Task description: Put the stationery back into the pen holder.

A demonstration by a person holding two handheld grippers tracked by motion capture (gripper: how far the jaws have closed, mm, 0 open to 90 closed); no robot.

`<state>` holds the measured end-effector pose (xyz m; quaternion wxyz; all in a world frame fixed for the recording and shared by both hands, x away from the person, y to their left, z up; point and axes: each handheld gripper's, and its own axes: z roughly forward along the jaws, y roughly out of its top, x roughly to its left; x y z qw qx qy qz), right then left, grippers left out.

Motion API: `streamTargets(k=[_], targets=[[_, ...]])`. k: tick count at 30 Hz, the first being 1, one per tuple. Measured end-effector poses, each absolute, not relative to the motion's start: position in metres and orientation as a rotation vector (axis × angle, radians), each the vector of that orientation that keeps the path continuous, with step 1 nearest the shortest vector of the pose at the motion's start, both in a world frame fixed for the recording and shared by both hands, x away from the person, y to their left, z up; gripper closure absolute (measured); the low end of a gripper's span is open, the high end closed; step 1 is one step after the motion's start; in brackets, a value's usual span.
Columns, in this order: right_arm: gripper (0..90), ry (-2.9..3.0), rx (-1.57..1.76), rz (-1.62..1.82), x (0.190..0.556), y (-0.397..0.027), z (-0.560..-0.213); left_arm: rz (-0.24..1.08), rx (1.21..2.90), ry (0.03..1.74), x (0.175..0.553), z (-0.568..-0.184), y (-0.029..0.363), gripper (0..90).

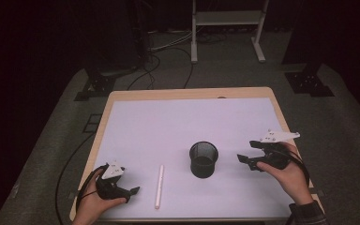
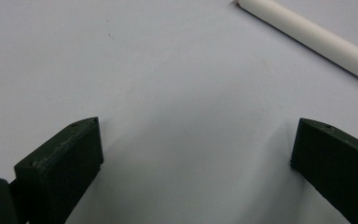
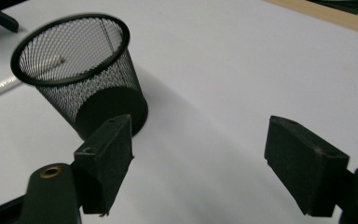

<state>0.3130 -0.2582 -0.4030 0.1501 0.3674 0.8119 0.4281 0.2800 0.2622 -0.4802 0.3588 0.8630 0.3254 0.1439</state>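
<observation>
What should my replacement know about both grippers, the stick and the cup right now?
Left gripper: open, empty, low over the white sheet, beside the white cylindrical stick.
Right gripper: open, empty, just right of the black wire-mesh cup.
The stick lies flat, left of the upright cup, apart from it.
Done: nothing gripped.
Left: probably grasp the stick and drop it into the cup.

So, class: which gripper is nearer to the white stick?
Left. The left gripper sits just left of the white stick, jaws open. The right gripper is beyond the mesh cup, on the stick's far right.
</observation>
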Motion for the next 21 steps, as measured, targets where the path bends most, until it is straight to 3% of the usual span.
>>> streamTargets(k=[21], targets=[[18.4, 2.279, 1.199, 1.106, 0.287, -0.291, -0.46, 0.37, 2.226, 0.837, 0.28, -0.48, 0.262, 1.1]])
